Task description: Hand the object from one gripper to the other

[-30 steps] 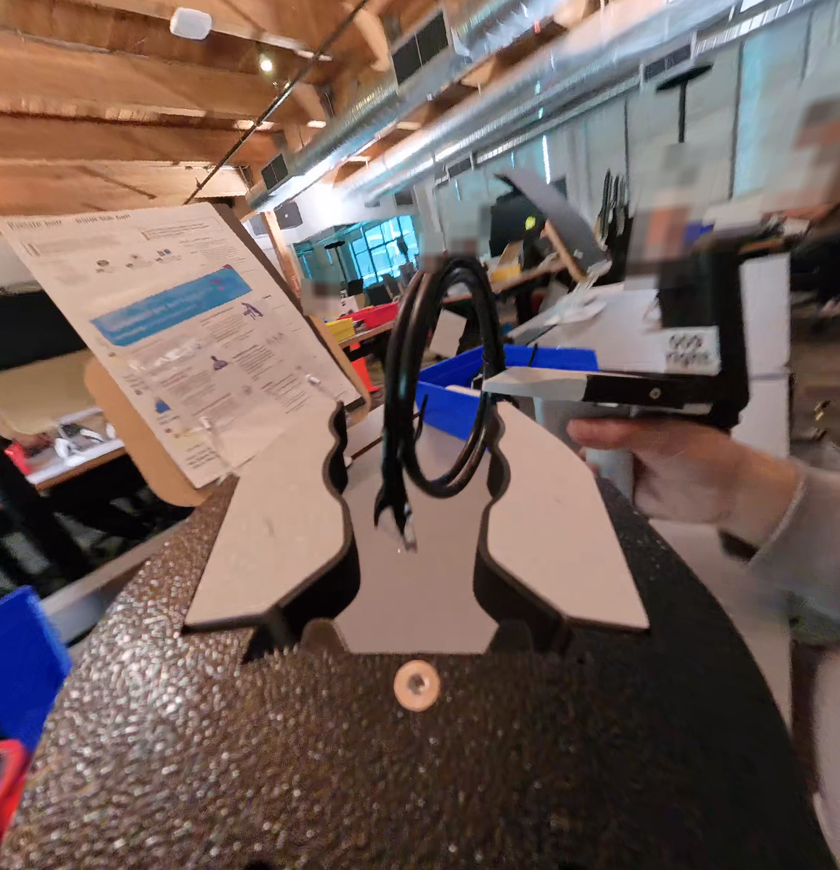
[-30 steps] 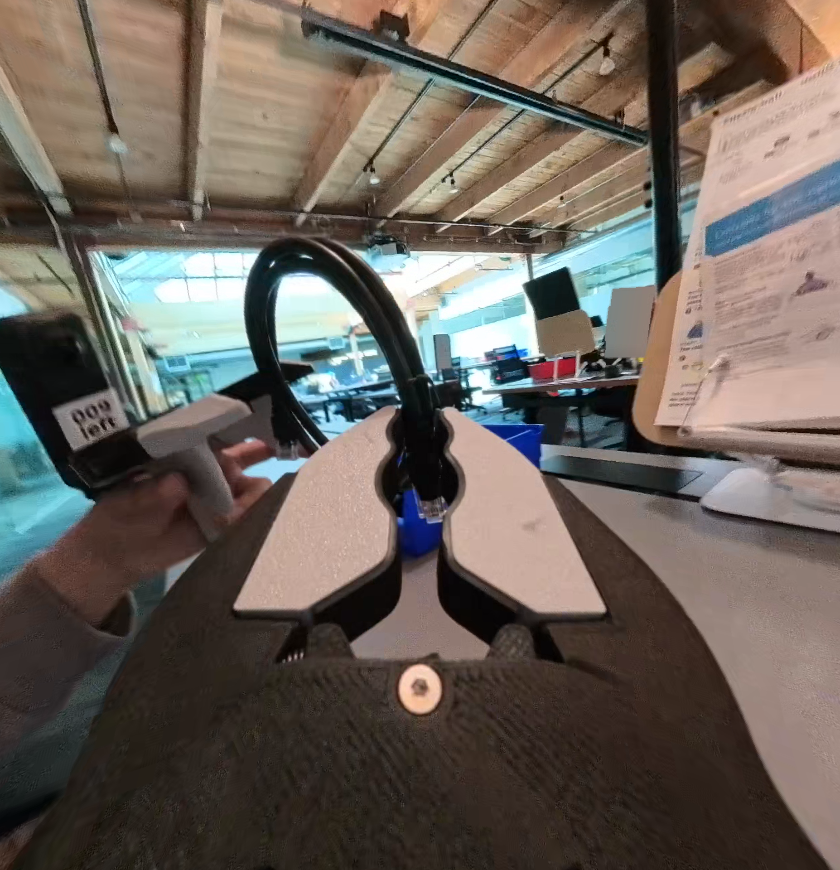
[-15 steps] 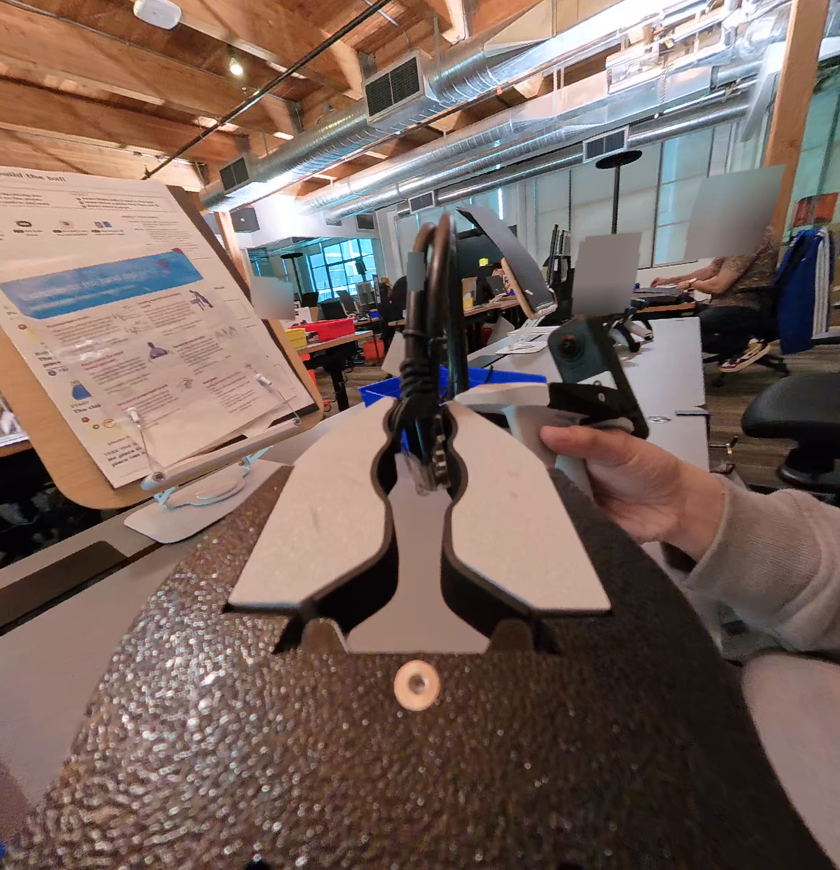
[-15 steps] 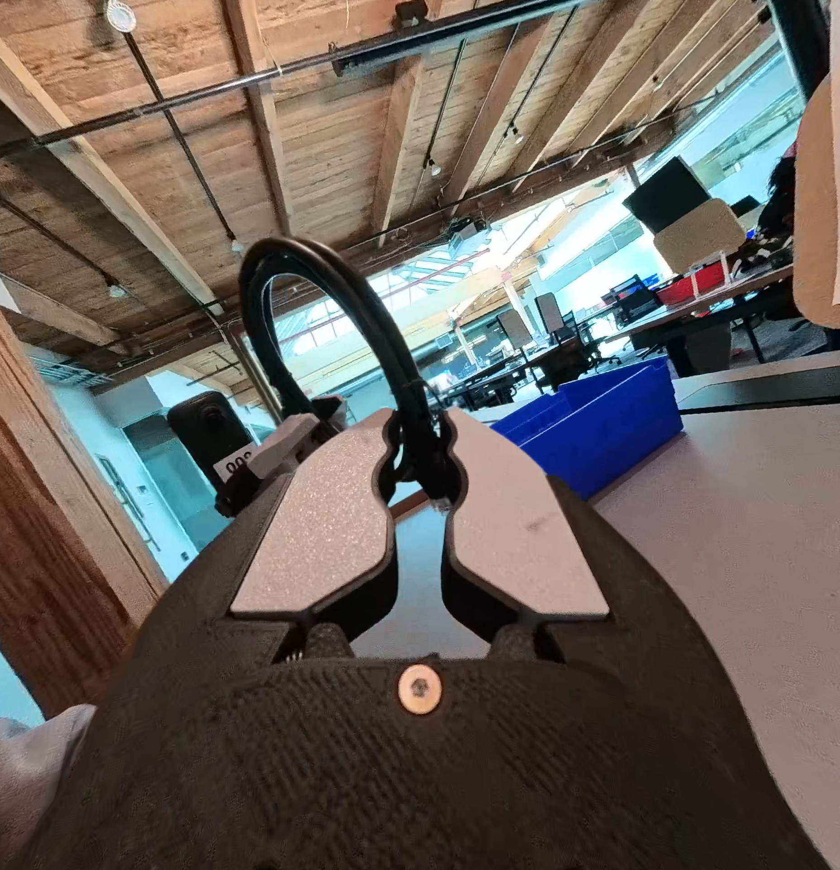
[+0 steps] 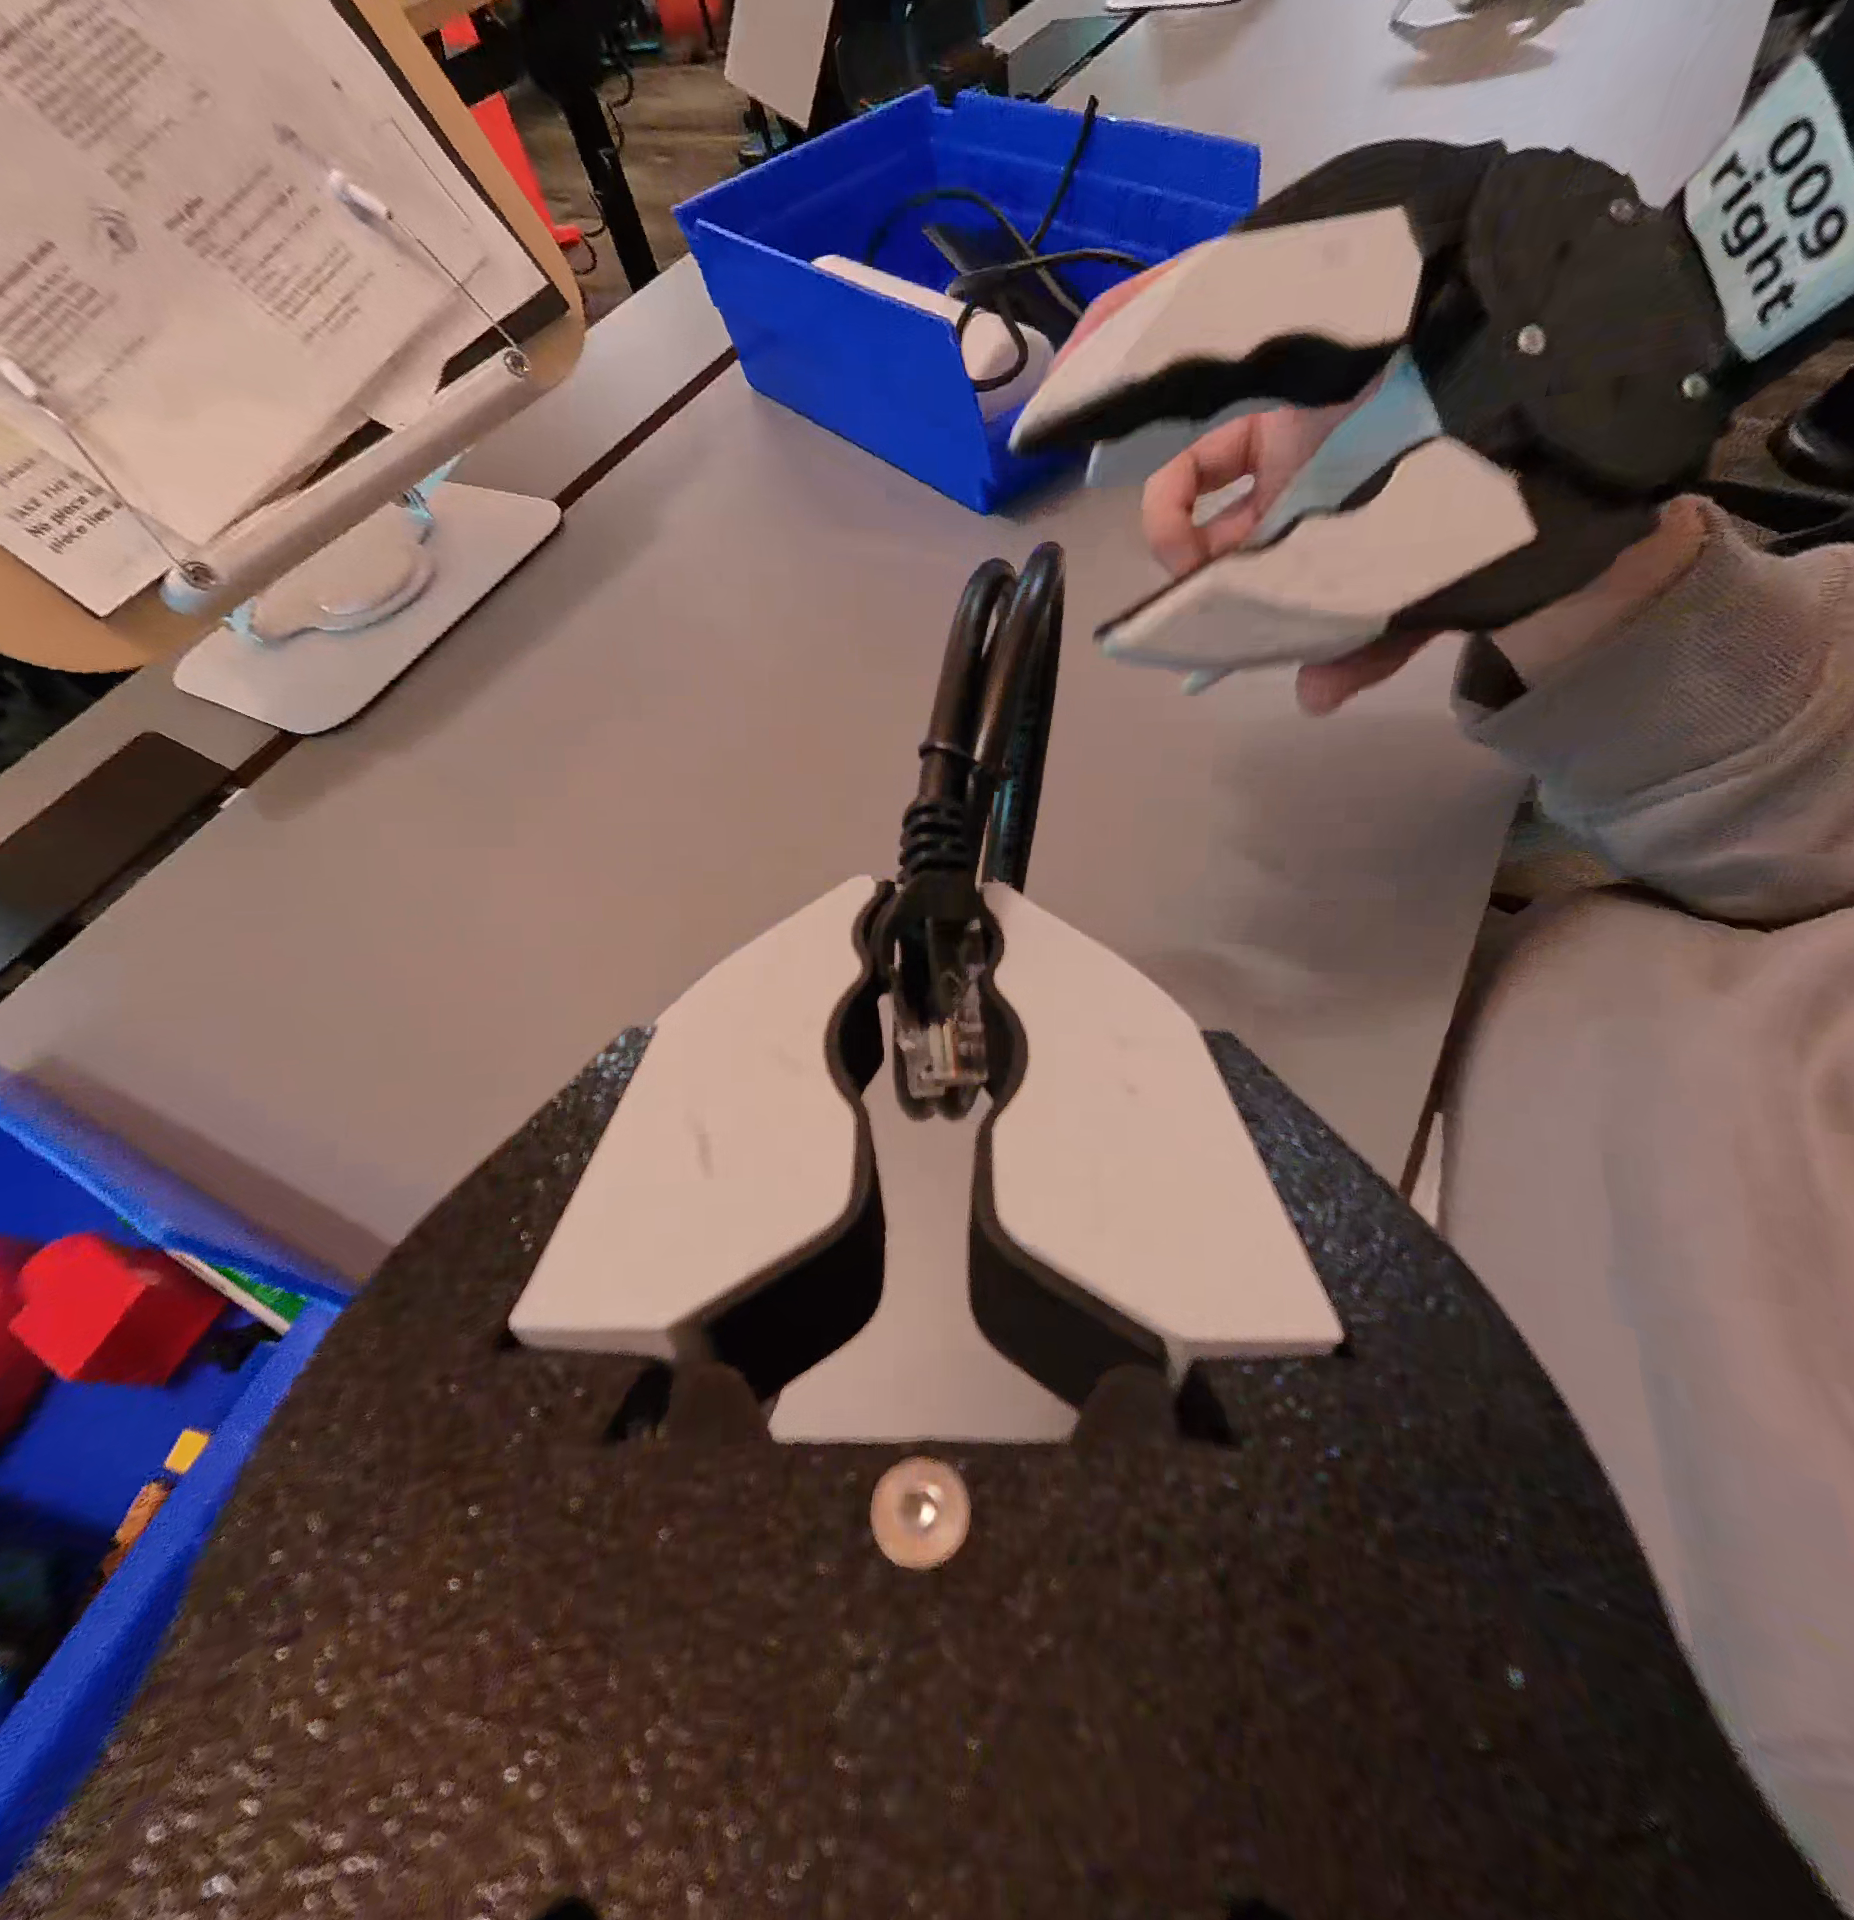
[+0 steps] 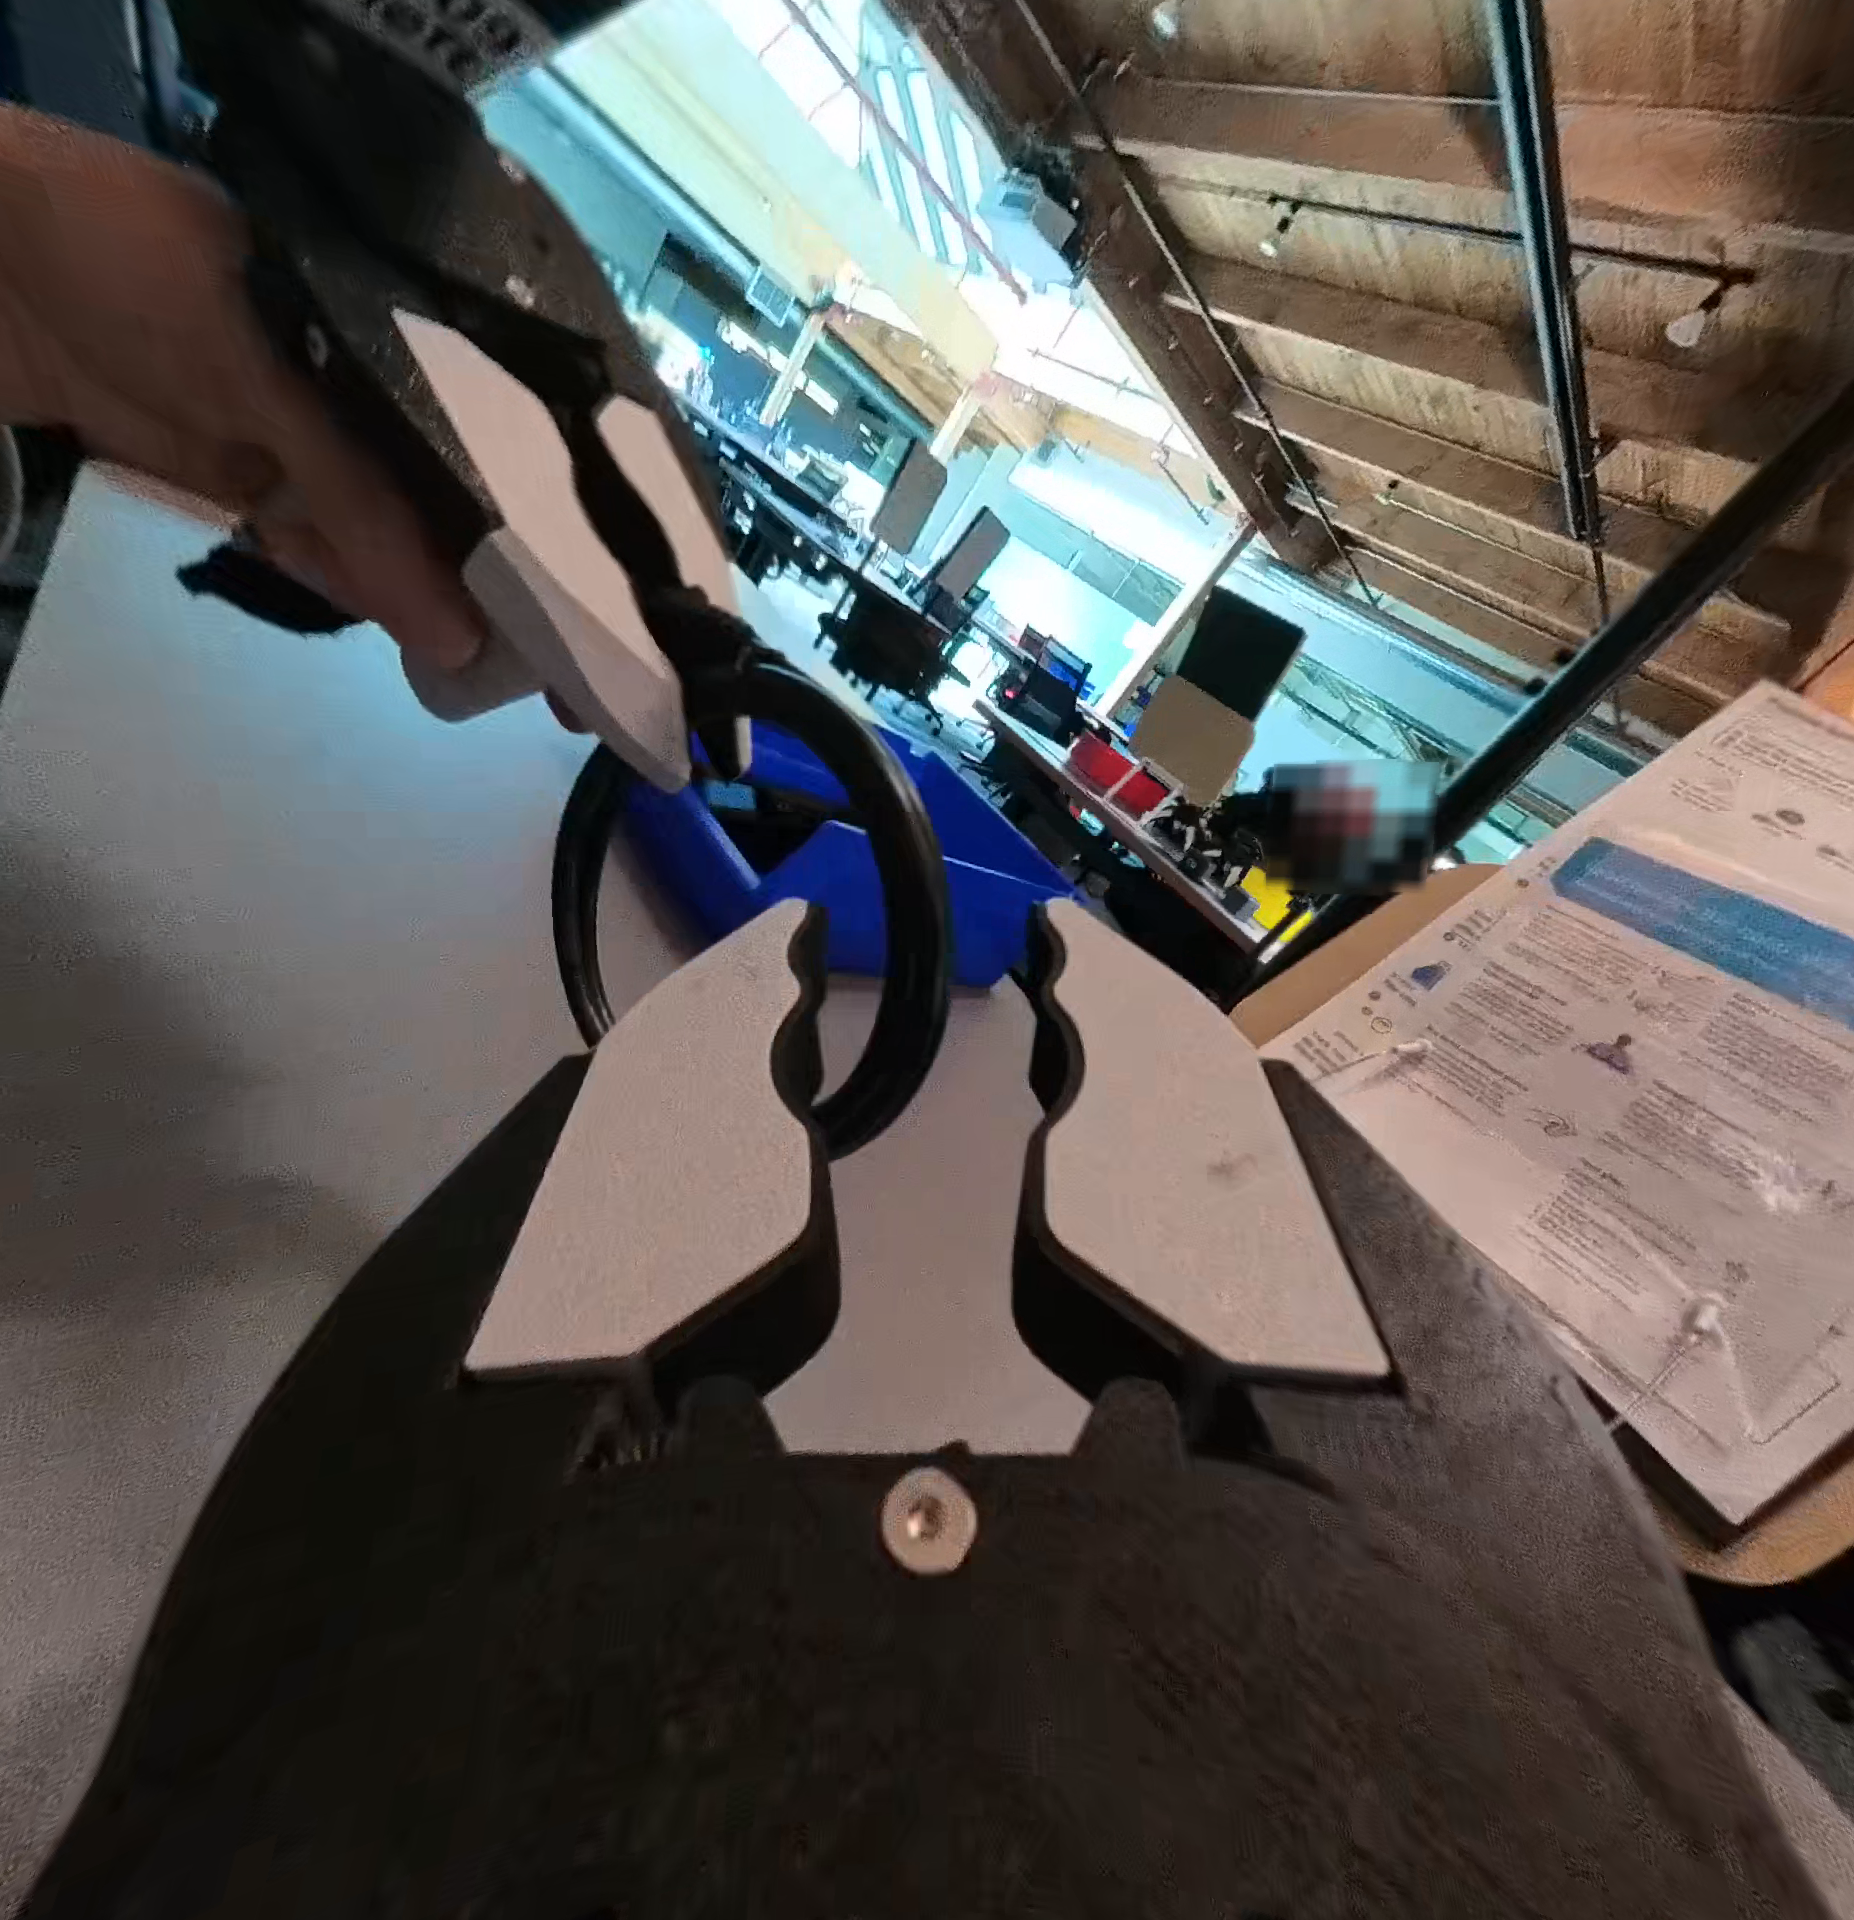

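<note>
In the left wrist view we see our left gripper clenched on the coiled black cable, its clear plugs tucked between the jaws, above the grey desk. Our right gripper hangs released, just beyond. Only the right wrist view shows the coil reaching between those parted jaws.

An open-plan office or workshop is shown: desk rows, monitors, timber ceiling, blue parts bins.
</note>
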Motion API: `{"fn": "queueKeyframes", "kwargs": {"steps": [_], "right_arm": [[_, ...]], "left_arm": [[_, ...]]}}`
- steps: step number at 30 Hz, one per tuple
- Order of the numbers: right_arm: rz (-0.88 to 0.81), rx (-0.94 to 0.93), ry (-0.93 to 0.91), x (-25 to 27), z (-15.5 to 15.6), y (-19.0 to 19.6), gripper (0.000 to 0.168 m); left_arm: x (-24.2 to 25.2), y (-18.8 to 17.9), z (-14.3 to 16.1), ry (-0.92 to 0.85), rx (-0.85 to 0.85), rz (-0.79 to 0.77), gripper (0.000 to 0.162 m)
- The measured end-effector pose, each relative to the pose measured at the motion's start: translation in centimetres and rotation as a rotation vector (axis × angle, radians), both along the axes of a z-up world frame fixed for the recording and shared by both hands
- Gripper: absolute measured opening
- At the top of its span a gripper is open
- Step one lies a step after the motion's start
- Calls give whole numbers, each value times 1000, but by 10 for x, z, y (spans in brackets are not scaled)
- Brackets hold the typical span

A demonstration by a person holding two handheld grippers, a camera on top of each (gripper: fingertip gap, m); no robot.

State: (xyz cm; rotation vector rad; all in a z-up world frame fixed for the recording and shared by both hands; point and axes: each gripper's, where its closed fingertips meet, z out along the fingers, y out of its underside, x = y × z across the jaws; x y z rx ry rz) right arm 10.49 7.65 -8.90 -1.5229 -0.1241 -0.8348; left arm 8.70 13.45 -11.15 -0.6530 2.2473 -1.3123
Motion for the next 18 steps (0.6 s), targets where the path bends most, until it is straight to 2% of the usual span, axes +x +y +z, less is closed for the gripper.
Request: {"fn": "queueKeyframes", "kwargs": {"steps": [3,4,5,7,9,11,13,14,18], "right_arm": [[-80,-67,-84,4,-7,9,26],[-110,-93,-113,6,-8,10,15],[-146,-121,-140,9,-10,10,11],[-194,-133,-159,13,-10,9,10],[-206,-62,-125,15,-2,6,9],[-202,28,-32,19,4,1,9],[-177,158,85,25,12,-8,9],[-165,238,174,29,16,-14,9],[-35,623,566,48,28,-46,9]], "left_arm": [[-2,-5,-4,16,24,-16,13],[-3,-7,-5,18,25,-22,13],[-4,-9,-5,18,22,-25,13],[-3,-11,-4,12,20,-23,13],[0,-15,3,-51,-5,-20,13],[2,-21,21,-160,-88,-18,17],[-1,-25,36,-238,-162,-33,43],[-3,-26,41,-255,-182,-47,50],[-9,-33,48,-270,-266,-102,62]]}}
